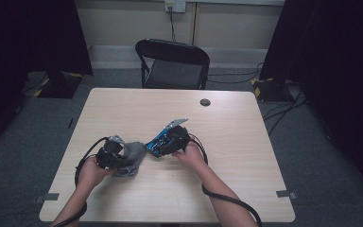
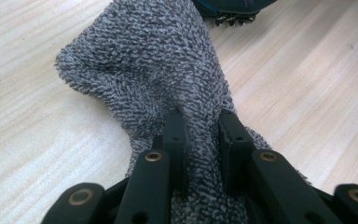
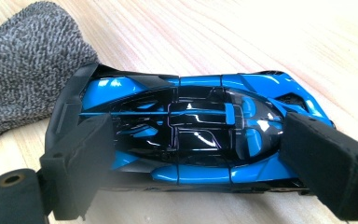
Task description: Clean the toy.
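High view: both forearms angled inward, left hand-held gripper pinching cloth.

High view dim, murky at both dark sides; table evenly lit from overhead, shadows soft. Gripper views brighter and sharp mid-frame. White glare streaks on toy car roof. Nearest jaws slightly soft.

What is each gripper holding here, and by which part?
The left gripper pinches a bunched fold of the grey cloth. The right gripper clamps the blue toy car lengthwise, one pad at each end.
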